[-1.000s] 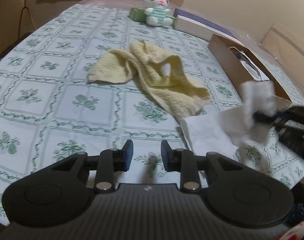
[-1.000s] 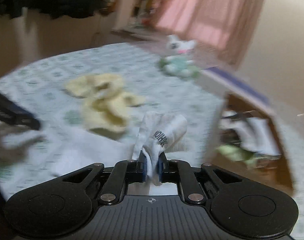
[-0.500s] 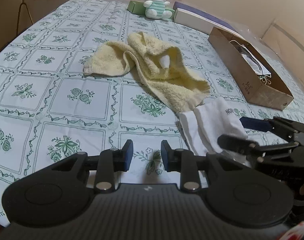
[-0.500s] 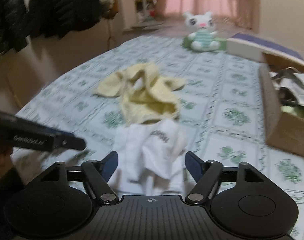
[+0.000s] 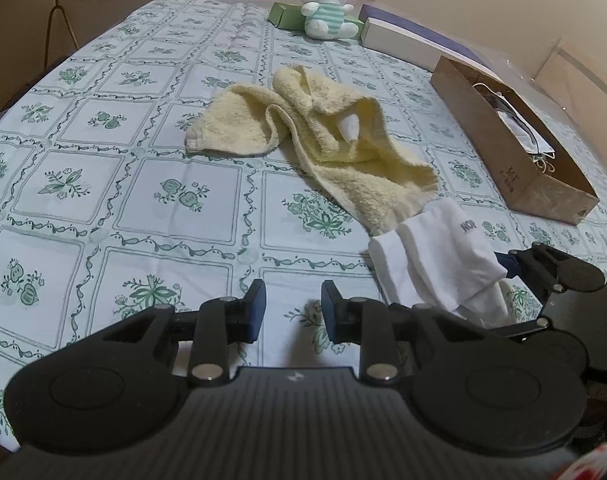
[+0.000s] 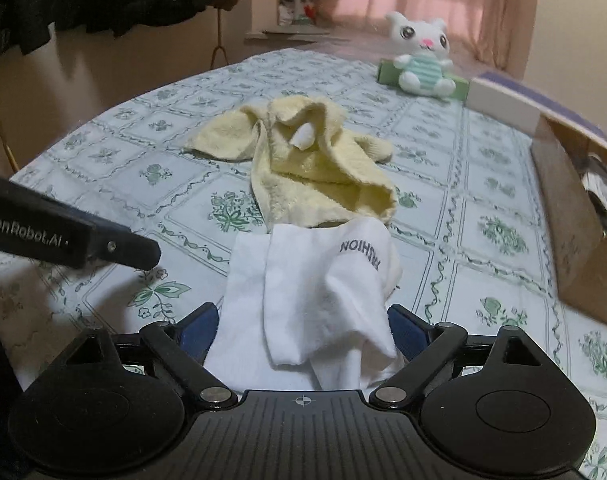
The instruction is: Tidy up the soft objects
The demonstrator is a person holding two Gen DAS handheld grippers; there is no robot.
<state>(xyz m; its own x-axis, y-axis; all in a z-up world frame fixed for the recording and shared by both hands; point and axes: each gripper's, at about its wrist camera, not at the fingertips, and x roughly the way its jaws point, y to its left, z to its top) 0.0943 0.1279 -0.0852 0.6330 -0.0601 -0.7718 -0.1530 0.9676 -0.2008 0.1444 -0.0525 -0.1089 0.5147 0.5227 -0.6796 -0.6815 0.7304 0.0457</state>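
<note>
Because the right gripper (image 6: 302,330) stands wide open astride the white sock (image 6: 315,292), which lies loose on the surface (image 5: 103,184) touching the towel (image 5: 323,140), a careless closing could pinch both. The left gripper (image 5: 293,306) hangs open and empty just beside the sock, where it could snag.

A white sock (image 6: 303,300) with dark lettering on its cuff lies crumpled on the patterned bench cloth, its far end touching a pale yellow towel (image 6: 303,168). The towel is rumpled and loosely folded over itself, spread across the middle of the bench, a small white tag showing in its folds. A white plush bunny (image 5: 327,0) in a green-striped top sits upright at the far end
</note>
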